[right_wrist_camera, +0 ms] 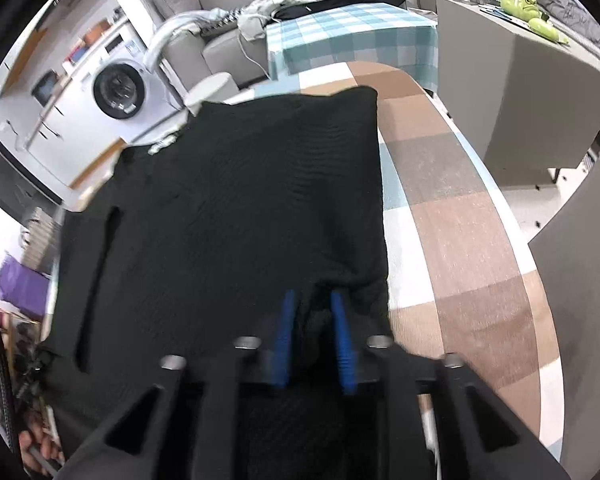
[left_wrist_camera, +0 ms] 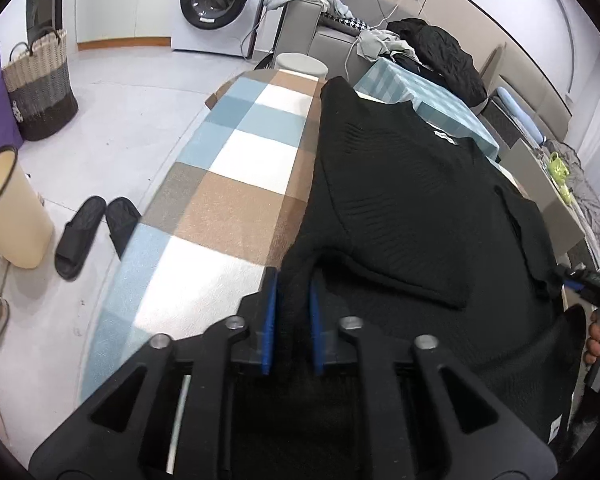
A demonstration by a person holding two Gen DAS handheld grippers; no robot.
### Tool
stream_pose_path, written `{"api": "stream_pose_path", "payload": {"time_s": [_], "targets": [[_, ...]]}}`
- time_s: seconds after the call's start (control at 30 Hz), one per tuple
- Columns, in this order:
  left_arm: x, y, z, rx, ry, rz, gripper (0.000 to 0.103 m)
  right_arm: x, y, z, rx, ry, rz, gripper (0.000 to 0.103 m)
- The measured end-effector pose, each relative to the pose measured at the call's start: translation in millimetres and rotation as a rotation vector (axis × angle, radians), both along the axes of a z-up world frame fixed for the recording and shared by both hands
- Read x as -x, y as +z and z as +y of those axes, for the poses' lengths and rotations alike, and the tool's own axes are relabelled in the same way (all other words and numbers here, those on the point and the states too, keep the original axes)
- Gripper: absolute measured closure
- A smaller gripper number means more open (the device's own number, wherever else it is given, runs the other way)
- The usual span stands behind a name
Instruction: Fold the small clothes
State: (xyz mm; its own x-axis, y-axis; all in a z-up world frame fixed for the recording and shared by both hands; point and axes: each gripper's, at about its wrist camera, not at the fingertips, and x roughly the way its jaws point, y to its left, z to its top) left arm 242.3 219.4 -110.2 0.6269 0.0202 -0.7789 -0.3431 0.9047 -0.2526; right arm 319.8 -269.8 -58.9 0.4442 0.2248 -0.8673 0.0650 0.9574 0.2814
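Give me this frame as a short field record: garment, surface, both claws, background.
garment: black knit sweater, spread flat, one sleeve folded over the body
surface: checked table cover, blue, white and brown
left claw: shut on the sweater's near edge
right claw: shut on the sweater's near edge
background: washing machine, woven basket, black slippers

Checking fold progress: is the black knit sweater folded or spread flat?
Partly folded: the black knit sweater has one flap doubled over itself on the checked board; both tools grip its near hem.
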Motion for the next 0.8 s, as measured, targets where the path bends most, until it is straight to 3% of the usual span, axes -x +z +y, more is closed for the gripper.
{"api": "stream_pose_path", "payload": {"time_s": [0.07, 0.17, 0.27, 0.33, 0.43, 0.57, 0.8], "targets": [[14, 9, -2, -0.015, 0.008, -0.013, 0.061, 16, 16, -2, 0.007, 0.021, -0.047, 0.056], [37, 22, -6, -0.027, 0.004, -0.041, 0.040, 48, 36, -8, -0.007, 0.049, -0.080, 0.047], [63, 35, -13, -0.073, -0.012, -0.051, 0.025, 86, 51, -18, -0.011, 0.038, -0.108, 0.033], [83, 41, -17, -0.104, -0.017, -0.055, 0.022, 113, 55, -28, -0.010, 0.028, -0.120, 0.024], [113, 43, -19, -0.128, -0.011, -0.040, 0.021, 149, 53, -38, 0.012, 0.017, -0.122, 0.020], [145, 38, -15, -0.119, 0.018, -0.033, 0.021, 198, 34, -53, 0.018, 0.008, -0.076, 0.020], [186, 20, -16, -0.086, 0.006, 0.038, 0.021, 241, 16, -59, 0.010, 0.073, -0.070, 0.020]]}}
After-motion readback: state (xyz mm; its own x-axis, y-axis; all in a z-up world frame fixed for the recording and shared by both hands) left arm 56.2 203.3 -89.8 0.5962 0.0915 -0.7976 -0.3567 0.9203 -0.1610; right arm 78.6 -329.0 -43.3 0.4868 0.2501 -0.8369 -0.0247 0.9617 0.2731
